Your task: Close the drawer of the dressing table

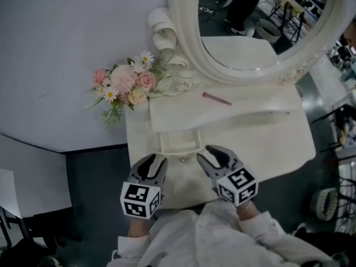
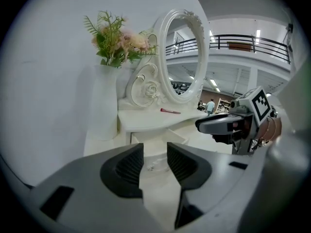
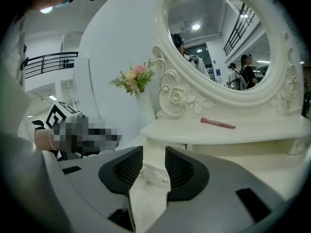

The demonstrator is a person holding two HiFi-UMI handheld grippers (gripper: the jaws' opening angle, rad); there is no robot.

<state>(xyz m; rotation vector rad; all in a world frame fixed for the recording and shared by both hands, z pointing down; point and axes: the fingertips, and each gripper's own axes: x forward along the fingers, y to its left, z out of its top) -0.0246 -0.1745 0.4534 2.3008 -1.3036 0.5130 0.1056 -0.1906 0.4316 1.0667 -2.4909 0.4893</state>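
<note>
The white dressing table (image 1: 278,143) has its small middle drawer (image 1: 178,143) pulled out toward me. My left gripper (image 1: 152,166) hovers at the drawer's front left, jaws apart and nothing between them. To the right of the drawer front, my right gripper (image 1: 211,156) is also open and empty. In the left gripper view my left gripper (image 2: 155,155) looks into the open drawer (image 2: 150,140), and the right gripper (image 2: 218,125) shows at the right. The right gripper view frames the drawer front (image 3: 154,173) and its small handle between my right gripper's (image 3: 154,160) jaws, apart from the pads.
An oval mirror (image 1: 261,32) in an ornate white frame stands at the back of the tabletop. A pink brush (image 1: 216,98) lies on the top. Pink and white flowers (image 1: 125,85) stand at the table's left, against the pale wall. Dark floor lies to the left and right.
</note>
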